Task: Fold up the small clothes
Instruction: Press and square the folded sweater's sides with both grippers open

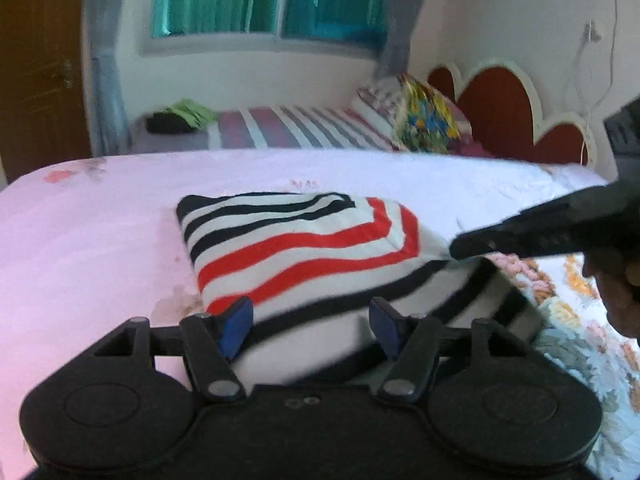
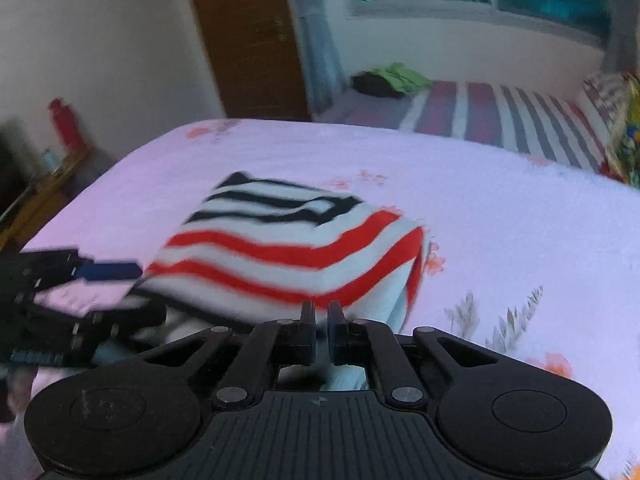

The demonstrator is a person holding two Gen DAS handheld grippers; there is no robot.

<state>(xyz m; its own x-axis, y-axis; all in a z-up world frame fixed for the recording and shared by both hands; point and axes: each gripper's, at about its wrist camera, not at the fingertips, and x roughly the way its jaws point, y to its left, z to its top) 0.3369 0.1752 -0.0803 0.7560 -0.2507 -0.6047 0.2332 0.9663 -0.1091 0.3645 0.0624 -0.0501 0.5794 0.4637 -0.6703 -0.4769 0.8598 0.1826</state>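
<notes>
Both tools worked the striped garment [image 1: 304, 248] lying half-folded on the pink bedsheet [image 1: 92, 232]: the right gripper [image 2: 321, 312] had pinched its near corner, apparently to carry the fold over, while the left gripper [image 1: 310, 320] stood spread, gripping nothing.

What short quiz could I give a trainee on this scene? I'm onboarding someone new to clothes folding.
1. True or false: the striped garment lies on a bare wooden table.
2. The left gripper has its jaws: A open, B shut tight.
3. Fill in: the garment's stripes are black and ____.

Key: 1 false, it lies on the pink bedsheet; 2 A; 3 red.
</notes>
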